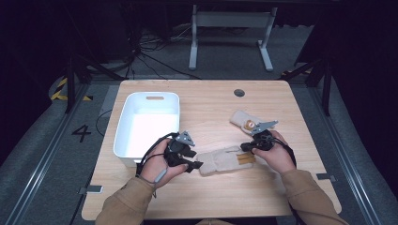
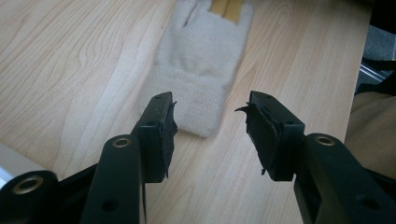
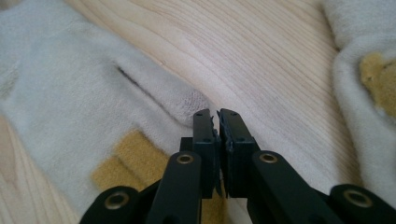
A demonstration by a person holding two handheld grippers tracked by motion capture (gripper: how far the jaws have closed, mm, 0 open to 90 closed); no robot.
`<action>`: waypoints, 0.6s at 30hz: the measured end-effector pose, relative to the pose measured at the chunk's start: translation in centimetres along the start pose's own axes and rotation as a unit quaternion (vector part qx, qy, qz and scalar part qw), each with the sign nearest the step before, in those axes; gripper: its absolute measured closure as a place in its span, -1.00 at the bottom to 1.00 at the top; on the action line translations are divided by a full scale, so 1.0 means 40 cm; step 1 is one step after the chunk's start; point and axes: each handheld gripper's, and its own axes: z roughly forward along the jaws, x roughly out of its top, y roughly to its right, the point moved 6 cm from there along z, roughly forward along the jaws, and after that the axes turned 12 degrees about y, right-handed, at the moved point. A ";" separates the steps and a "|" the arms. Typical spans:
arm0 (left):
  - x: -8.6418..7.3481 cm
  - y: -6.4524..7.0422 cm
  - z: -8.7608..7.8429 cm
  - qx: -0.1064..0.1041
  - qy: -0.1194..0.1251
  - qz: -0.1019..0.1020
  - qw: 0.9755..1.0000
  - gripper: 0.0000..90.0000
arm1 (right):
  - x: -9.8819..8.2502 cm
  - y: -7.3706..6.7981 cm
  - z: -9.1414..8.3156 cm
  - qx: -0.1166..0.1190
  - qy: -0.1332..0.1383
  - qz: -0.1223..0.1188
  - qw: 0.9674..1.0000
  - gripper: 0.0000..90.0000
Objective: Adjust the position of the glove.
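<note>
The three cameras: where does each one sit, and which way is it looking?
High view: above the person's side, looking forward and down on the table; forearms, left tongs, right tongs.
Left gripper view: rides the left tongs, open, facing the near glove's cuff.
Right gripper view: rides the right tongs, shut, over that glove's finger end.
All three share the near glove.

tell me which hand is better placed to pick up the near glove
Left. Its gripper has open jaws facing the glove's cuff, which lies just ahead between them. The right gripper is shut, resting at the glove's finger end.
</note>
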 end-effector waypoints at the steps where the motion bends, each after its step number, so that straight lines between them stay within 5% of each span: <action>1: 0.001 0.000 0.000 -0.001 0.000 0.001 1.000 0.16 | -0.001 -0.003 -0.003 0.000 -0.001 -0.001 1.000 0.91; 18: 0.018 -0.006 0.020 -0.012 -0.001 0.007 1.000 0.11 | -0.027 -0.044 -0.033 0.005 -0.021 -0.013 1.000 0.90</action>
